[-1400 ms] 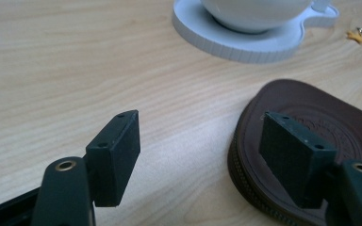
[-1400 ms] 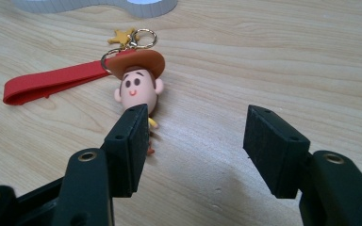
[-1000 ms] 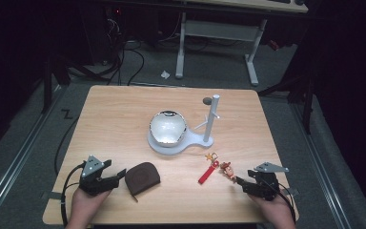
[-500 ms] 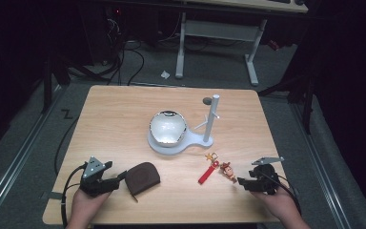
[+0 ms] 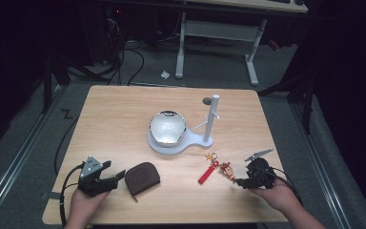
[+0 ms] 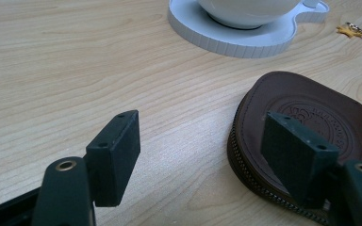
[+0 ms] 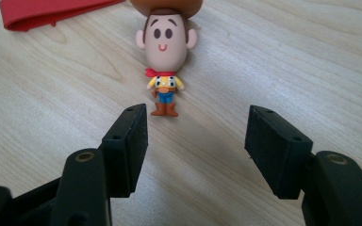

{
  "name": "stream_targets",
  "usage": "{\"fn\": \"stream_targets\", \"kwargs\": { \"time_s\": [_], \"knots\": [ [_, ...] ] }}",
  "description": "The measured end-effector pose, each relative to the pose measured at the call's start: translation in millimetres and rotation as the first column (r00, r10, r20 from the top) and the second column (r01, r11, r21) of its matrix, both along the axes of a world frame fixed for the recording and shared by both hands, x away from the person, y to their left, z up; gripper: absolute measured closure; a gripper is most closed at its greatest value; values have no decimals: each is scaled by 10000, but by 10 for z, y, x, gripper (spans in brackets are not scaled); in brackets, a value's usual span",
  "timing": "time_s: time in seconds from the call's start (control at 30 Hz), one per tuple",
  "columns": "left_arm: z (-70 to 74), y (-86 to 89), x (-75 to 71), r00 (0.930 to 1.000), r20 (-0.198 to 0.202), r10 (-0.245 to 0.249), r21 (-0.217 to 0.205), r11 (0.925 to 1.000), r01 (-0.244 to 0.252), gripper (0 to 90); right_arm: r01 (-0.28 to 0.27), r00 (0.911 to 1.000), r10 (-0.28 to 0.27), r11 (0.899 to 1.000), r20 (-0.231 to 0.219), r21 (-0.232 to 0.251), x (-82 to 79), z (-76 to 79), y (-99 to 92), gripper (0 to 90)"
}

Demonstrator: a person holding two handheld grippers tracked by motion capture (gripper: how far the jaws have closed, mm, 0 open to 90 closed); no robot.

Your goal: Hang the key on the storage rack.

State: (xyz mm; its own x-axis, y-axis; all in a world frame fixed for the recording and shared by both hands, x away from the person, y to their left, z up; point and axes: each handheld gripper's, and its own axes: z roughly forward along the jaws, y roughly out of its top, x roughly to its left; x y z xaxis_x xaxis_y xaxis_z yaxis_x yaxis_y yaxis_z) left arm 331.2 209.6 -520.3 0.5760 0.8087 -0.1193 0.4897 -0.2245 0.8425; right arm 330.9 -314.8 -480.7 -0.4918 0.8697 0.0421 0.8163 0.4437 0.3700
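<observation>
While both jaws stand apart on my right gripper [image 7: 195,150], I see nothing between them but bare wood, with the cowboy figure keychain [image 7: 166,47] lying flat just ahead, feet toward me and its red strap [image 7: 47,12] trailing off beyond. My left gripper [image 6: 212,155] is likewise spread wide and holding nothing, its right jaw hanging over the near edge of the brown zipped leather pouch [image 6: 301,117], which lies on the wooden table [image 5: 119,119]. Farther out, near the table's middle, sits the white stand [image 5: 205,138] carrying a shiny rounded bowl [image 5: 167,127] and an upright post [image 5: 211,117].
</observation>
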Motion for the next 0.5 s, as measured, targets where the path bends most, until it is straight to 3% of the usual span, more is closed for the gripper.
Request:
{"fn": "stream_targets", "kwargs": {
  "time_s": [0.2, 0.3, 0.5],
  "knots": [
    [9, -16, 5, 9999, 30, -160, 24, 9999, 160, 299, -531, 9965, 504, 9978, -662, -403, 57, 30, 91, 422],
    [7, -29, 11, 9997, 8, -247, 89, 9997, 247, 298, -667, 9950, 619, 9960, -778, -601, 104, 62, 136, 459],
    [-8, -57, 38, 9993, -71, -370, 4, 9993, 370, 301, -554, 9927, 508, 9977, -1096, -392, 248, 122, 202, 537]
  ]
}}
